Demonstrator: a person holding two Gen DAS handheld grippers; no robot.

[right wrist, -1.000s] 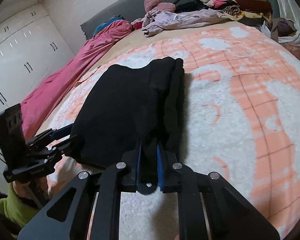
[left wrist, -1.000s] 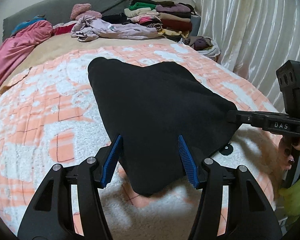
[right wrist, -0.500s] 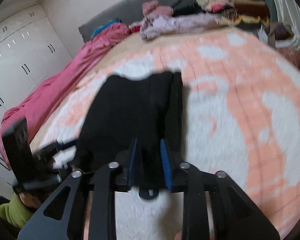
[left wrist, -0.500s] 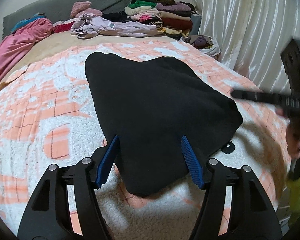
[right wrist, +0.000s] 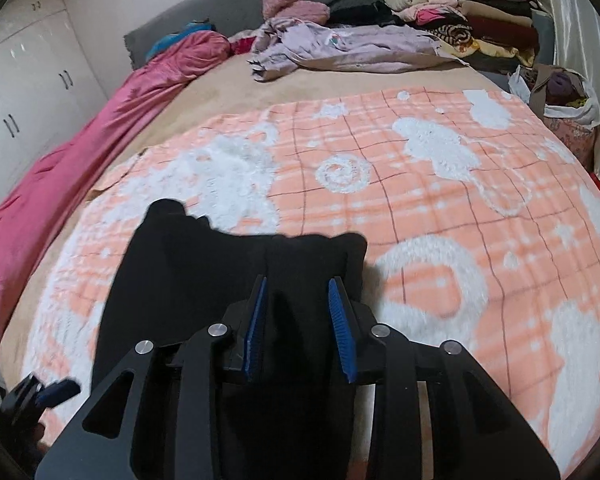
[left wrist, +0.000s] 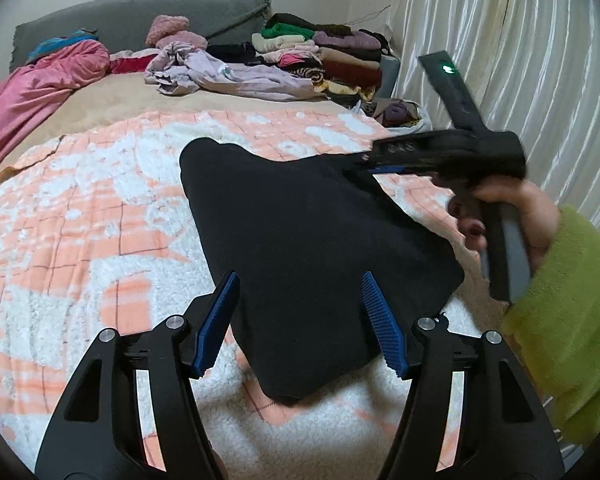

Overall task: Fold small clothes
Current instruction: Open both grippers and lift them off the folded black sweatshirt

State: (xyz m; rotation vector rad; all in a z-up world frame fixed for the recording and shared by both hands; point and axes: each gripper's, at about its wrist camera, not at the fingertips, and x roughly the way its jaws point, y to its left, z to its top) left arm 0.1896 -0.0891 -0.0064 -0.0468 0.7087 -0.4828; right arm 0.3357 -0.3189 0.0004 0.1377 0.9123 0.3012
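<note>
A black garment (left wrist: pixel 300 240) lies partly folded on an orange and white blanket (left wrist: pixel 80 240). My left gripper (left wrist: pixel 304 312) is open, its blue pads on either side of the garment's near corner, not gripping it. My right gripper (right wrist: pixel 298 320) is open above the garment (right wrist: pixel 204 272), with cloth showing between its pads. In the left wrist view the right gripper (left wrist: pixel 370 166) is over the garment's far right edge, held by a hand in a green sleeve.
A pink quilt (right wrist: pixel 80 152) lies along the left side of the bed. A lilac garment (right wrist: pixel 340 48) and a stack of folded clothes (right wrist: pixel 480 12) are at the head. A bag of clothes (right wrist: pixel 560 92) and white curtains (left wrist: pixel 520 60) are on the right.
My right gripper has opened, letting go of the garment's edge, and has moved up and towards the far side. The left gripper stayed open and shifted slightly.
</note>
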